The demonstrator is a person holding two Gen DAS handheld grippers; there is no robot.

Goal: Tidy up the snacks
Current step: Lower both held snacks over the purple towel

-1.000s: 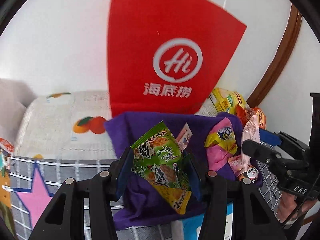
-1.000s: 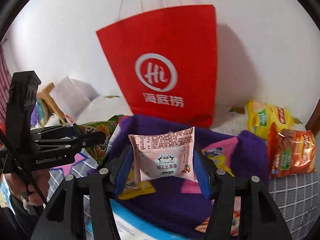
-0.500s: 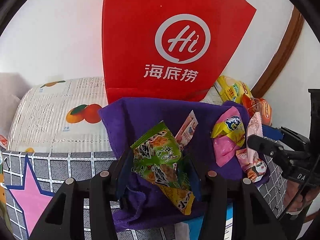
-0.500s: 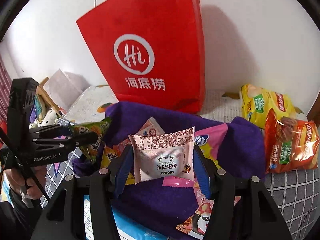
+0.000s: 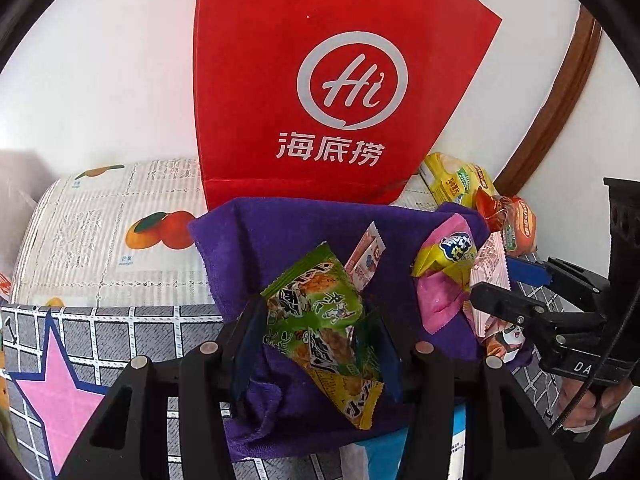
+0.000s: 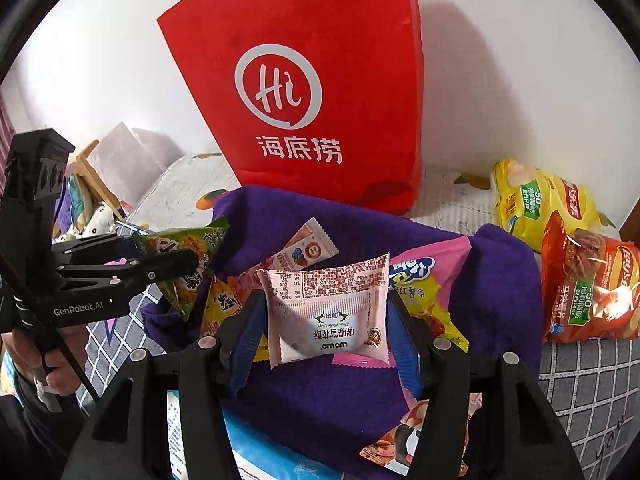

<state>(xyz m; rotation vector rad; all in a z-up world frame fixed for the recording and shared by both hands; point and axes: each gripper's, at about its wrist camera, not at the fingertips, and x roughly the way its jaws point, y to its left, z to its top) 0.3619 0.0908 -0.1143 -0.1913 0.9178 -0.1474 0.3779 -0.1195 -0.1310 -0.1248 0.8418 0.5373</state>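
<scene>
My left gripper (image 5: 318, 320) is shut on a green snack packet (image 5: 316, 316) and holds it above a purple cloth (image 5: 280, 236). My right gripper (image 6: 326, 320) is shut on a pale pink snack packet (image 6: 328, 316) over the same cloth (image 6: 500, 280). A red paper bag (image 5: 320, 80) stands upright behind the cloth, also in the right wrist view (image 6: 320, 80). A pink and yellow packet (image 5: 444, 280) and a small pink sachet (image 5: 366, 256) lie on the cloth. The right gripper (image 5: 516, 292) shows at the right of the left wrist view, the left gripper (image 6: 160, 260) at the left of the right wrist view.
A yellow chip bag (image 6: 536, 200) and a red chip bag (image 6: 588, 288) lie right of the cloth. A fruit-print mat (image 5: 100, 232) and a grey grid mat with a pink star (image 5: 60, 384) cover the surface. A blue package (image 6: 260, 452) lies at the front.
Both grippers have moved closer to the red bag and the cloth, each still holding its packet. The bag looks larger in both views.
</scene>
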